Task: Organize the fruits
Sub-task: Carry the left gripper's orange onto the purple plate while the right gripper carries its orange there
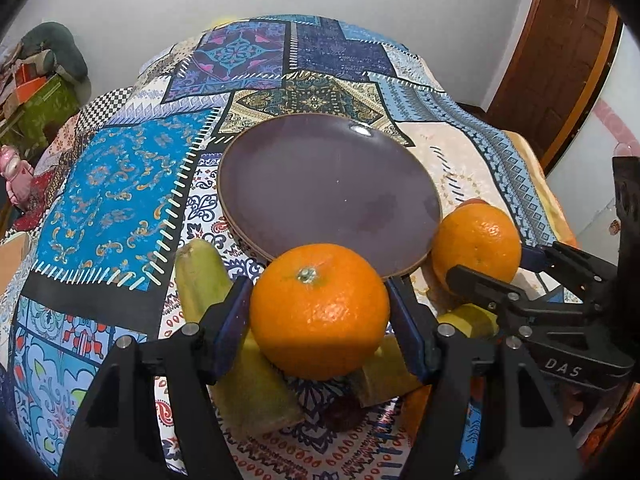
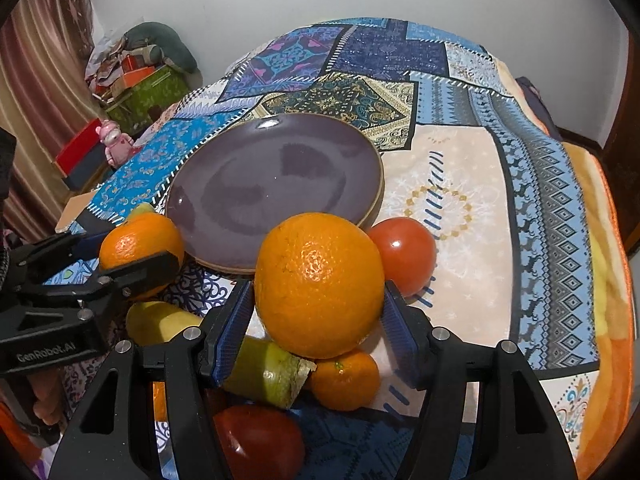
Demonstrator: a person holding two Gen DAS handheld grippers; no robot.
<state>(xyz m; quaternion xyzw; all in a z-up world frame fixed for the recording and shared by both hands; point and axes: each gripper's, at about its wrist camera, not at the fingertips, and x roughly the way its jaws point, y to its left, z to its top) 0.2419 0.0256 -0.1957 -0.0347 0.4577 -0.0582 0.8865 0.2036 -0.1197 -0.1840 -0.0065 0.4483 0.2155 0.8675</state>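
My left gripper [image 1: 320,304] is shut on an orange [image 1: 320,312], held just in front of the purple plate [image 1: 320,176]. My right gripper [image 2: 318,304] is shut on a second orange [image 2: 320,284], also at the plate's [image 2: 272,184] near rim. The right gripper [image 1: 492,264] with its orange [image 1: 476,244] shows at the right in the left wrist view. The left gripper [image 2: 128,256] with its orange [image 2: 140,244] shows at the left in the right wrist view. Below lie yellow-green bananas [image 1: 248,380], a small orange [image 2: 344,380] and two red tomatoes [image 2: 404,252].
The fruit and plate rest on a patterned patchwork cloth [image 1: 120,200] over a table. Boxes and clutter [image 2: 136,84] stand beyond the left edge. A wooden door [image 1: 560,60] is at the far right.
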